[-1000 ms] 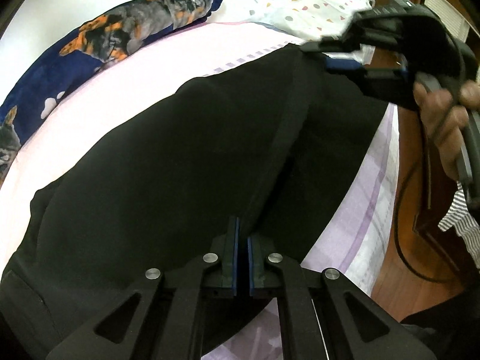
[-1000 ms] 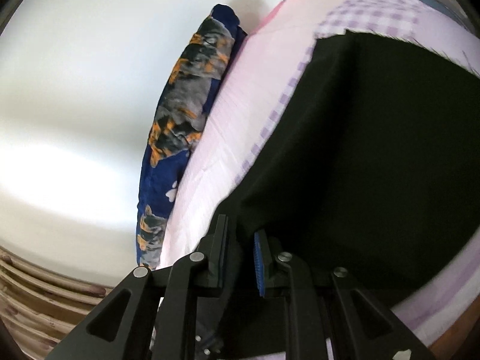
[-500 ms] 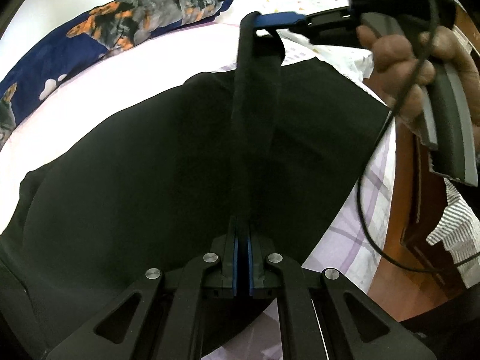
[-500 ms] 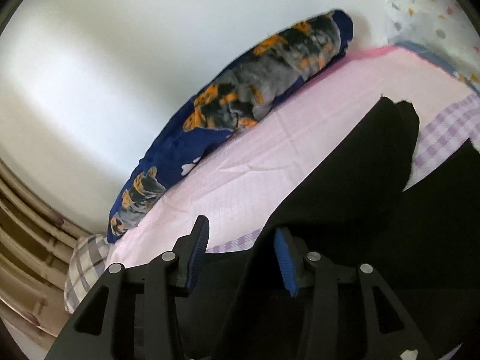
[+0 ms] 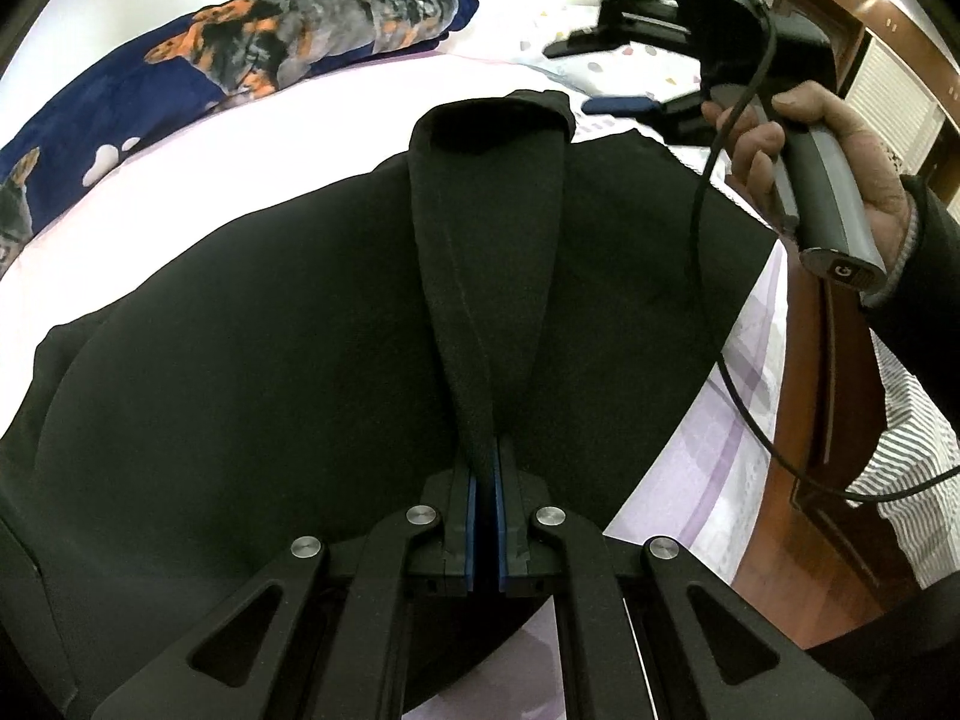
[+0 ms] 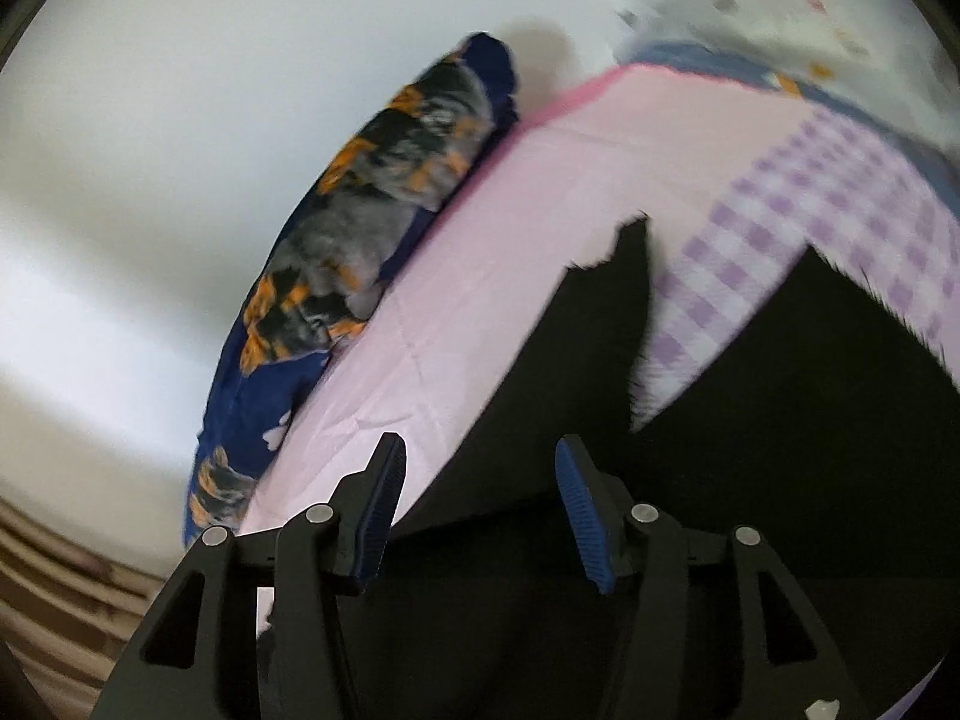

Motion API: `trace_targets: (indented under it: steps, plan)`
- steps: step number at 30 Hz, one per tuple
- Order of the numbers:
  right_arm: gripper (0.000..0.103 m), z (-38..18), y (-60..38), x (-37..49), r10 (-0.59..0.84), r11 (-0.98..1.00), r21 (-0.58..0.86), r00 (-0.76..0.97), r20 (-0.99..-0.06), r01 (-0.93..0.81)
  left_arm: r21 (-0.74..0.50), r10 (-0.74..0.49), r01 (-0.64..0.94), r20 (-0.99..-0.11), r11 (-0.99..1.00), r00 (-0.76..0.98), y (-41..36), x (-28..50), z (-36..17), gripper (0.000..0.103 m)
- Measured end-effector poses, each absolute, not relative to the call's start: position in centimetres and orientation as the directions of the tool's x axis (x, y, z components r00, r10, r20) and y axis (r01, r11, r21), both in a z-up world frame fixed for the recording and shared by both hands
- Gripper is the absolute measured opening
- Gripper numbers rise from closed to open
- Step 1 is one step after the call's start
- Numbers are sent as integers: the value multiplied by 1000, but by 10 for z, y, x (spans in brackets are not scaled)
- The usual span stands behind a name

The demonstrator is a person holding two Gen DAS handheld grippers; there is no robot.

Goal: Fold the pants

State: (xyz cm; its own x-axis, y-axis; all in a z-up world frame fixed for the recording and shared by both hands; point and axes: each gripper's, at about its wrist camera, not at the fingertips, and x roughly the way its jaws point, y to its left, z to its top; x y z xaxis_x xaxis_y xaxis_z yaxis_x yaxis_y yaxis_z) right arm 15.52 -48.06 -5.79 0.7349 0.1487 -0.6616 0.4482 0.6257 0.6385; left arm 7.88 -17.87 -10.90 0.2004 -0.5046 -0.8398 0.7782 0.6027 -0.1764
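Black pants (image 5: 270, 360) lie spread over the pink bed. My left gripper (image 5: 483, 480) is shut on a strip of the pants' edge, which rises from the jaws as a raised fold (image 5: 489, 192) and droops at its far end. My right gripper (image 6: 477, 480) is open and empty above the pants (image 6: 780, 450). In the left wrist view the right gripper (image 5: 606, 78) is held in a hand at the upper right, apart from the fold's end.
A navy pillow with a dog print (image 5: 252, 60) lies along the wall; it also shows in the right wrist view (image 6: 372, 228). A spotted white pillow (image 5: 624, 66) is at the far end. The bed edge (image 5: 744, 372) and wooden floor (image 5: 798, 450) are at the right.
My right gripper opened, let go of the pants' edge and pulled away to the right. The released end of the fold dropped. My left gripper stayed shut on the cloth.
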Motion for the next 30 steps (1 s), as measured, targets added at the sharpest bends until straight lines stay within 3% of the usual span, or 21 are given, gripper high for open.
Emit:
trace_targets:
  steps: [9,12,18,21,23,30]
  plan:
    - [48,-85,-470,134,270,502,739,731,-627,449,-177,-507,780,-838,601,200,-177,78,-110,5]
    - [42,-90,-464,143,270,506,739,733,-625,444,-178,-506,778,-839,602,200,-177,79,-110,5]
    - [40,-100,-486,161,215,444,750,754,-620,490,-172,-502,779,-841,603,203,-178,78,-110,5]
    - [27,-104,-503,166,195,401,757,759,-621,516,-172,-502,780,-841,602,202,-178,78,-110,5]
    - [11,-105,-510,169,199,403,754,754,-626,519,-171,-501,779,-841,603,203,-178,78,-111,5]
    - [5,-71,-515,163,169,506,711,752,-637,488,-162,-486,776,-850,610,204,-180,81,-109,5]
